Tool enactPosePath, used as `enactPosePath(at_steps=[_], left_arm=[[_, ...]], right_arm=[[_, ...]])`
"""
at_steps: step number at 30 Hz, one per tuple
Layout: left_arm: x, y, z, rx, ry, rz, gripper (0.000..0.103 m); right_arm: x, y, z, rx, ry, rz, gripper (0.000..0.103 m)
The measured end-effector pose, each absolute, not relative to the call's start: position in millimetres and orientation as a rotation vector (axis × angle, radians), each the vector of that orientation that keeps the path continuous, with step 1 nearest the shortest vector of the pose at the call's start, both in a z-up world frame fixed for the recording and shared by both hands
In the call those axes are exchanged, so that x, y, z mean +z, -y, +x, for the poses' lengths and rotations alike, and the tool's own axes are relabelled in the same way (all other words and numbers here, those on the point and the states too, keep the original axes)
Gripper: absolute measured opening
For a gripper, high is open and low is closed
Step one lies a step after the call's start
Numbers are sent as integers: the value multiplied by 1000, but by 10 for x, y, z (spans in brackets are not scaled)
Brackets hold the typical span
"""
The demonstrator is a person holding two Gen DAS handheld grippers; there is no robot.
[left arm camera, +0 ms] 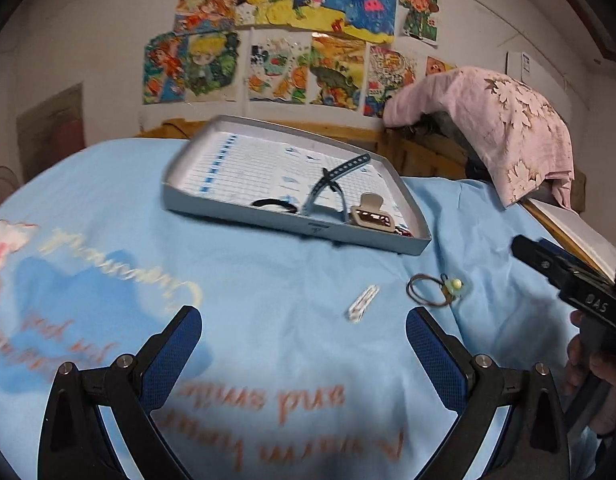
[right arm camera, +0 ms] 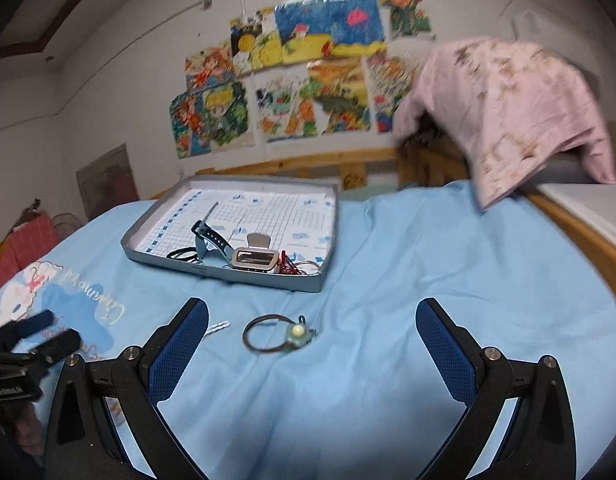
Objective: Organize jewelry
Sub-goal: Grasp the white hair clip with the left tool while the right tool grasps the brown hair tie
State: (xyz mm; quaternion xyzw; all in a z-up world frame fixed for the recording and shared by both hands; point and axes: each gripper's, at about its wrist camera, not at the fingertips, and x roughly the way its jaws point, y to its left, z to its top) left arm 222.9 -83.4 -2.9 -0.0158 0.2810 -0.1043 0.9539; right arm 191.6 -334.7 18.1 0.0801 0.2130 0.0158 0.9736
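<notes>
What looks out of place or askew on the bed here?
Two pieces lie loose on the blue sheet, outside the tray: a hair tie with a pale bead and a small white clip. The tray sits skewed, its contents heaped at its near edge. Nothing looks damaged.

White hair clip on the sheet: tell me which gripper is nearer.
Left. The left gripper sits just short of the hair clip; the right gripper is off to its right.
</notes>
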Motion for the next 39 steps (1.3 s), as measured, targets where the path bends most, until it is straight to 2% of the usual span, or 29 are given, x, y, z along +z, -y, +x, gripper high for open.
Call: enactPosePath(at_steps=[2,3,4,9,14,16,17,18,20,25,33,39], left_arm=[[-73,923,2368,-229,-568,-20,103],[-108,990,2456,-238,-564,-4,103],[-133,1030,2517,-243,-560,5,103],[-295,1163,2804,-296,-584,-6,102],[-461,1221,2915,-364,-624,-15,83],[-533,1263,2957,-386,-645,-9,71],[-566,1277,2975,-397,-657,-5,67],[-609,1313,2994,-411,-672,3,62],[-676,1369,3002,-436,-682,18,59],[-768,1337,3035,-473,-692,-13,36],[-850,1228,3063,-485,-713,-76,18],[-860,1289,3010,-459,-705,-36,17]], right_arm=[[148,3358,2083,78,-441,133,87],[132,3343,2183,99,-450,110,76],[106,3321,2284,121,-459,92,70],[-95,3206,2618,248,-503,80,60],[-402,3320,2789,280,-588,131,55],[-478,3416,2811,281,-612,190,42],[-512,3451,2824,286,-618,212,40],[-541,3479,2831,298,-618,239,39],[-571,3488,2832,319,-613,258,39],[-621,3424,2837,388,-608,251,39],[-724,3354,2879,389,-686,225,39],[-754,3316,2885,369,-709,205,39]])
